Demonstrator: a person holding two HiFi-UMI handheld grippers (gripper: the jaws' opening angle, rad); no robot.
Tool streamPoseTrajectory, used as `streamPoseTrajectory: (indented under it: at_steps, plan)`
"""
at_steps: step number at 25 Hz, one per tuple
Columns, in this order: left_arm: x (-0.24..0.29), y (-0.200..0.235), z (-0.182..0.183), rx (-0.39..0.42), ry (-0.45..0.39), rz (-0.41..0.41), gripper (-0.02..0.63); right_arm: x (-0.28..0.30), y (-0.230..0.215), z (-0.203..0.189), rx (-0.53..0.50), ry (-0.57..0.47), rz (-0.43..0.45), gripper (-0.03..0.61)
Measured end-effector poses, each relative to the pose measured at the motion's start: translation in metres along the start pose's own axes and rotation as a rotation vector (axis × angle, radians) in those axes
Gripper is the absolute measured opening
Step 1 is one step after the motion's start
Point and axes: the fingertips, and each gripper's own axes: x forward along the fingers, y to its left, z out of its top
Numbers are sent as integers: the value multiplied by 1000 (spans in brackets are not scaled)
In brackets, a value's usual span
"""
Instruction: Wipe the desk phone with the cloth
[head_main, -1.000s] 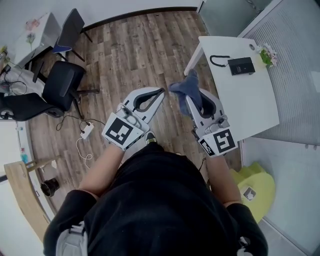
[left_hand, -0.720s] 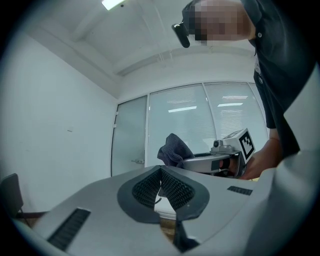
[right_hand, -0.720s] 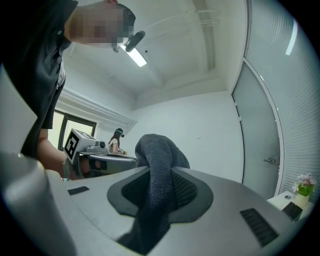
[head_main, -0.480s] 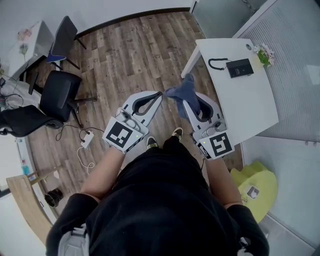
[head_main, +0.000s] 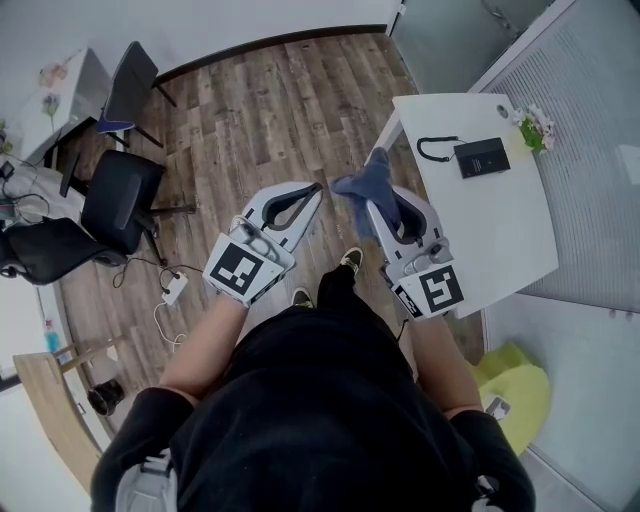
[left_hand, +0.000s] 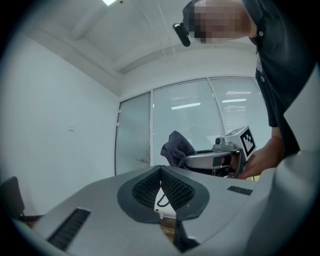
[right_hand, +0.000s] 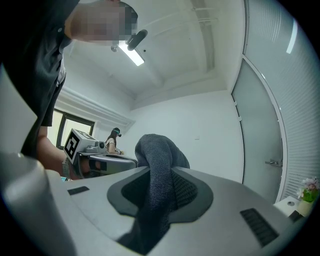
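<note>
While the person stands on the wood floor (head_main: 260, 110) at the corner of a white table (head_main: 500, 230), both grippers are held out in front of the body, side by side and close together without touching. The right gripper (head_main: 382, 212) has its jaws pressed together on a dark blue-grey cloth (head_main: 364, 184). In the right gripper view the fabric runs down between the ribbed pads and bunches into a rounded lump above the tips. In the head view that bunch stands past the jaw tips, over the floor just beside the table's near corner. The left gripper (head_main: 318, 188) has nothing in its hold: in the left gripper view its two pads meet at the tips, with only a narrow slit behind them through which a bit of the table shows. Its tips point toward the cloth and lie near it. The desk phone (head_main: 482, 157), a flat black unit, lies on the far part of the table with its black cord (head_main: 432, 150) looped to its left, well apart from both grippers and the cloth. A small pot of flowers (head_main: 530, 105) stands just beyond the phone at the table's edge. Black office chairs (head_main: 120, 185) stand well off to the person's left.
</note>
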Motion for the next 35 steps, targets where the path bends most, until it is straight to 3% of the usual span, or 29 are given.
streamPoseTrajectory:
  at_steps: [5,18,25,35]
  plan:
    - [41,15,9,42,5,-4,11,17,-42,0,13,-7,6,109]
    - [135,50,13,-7,16,13,11,45,-139,-2,41,-27,24,109]
    - [173,56,15,-38,4,10,11,47,-176,-9,64,-30,35,109]
    - [223,49,10,-9,56,-24,11,42,-226,-12,85,-50,29,109]
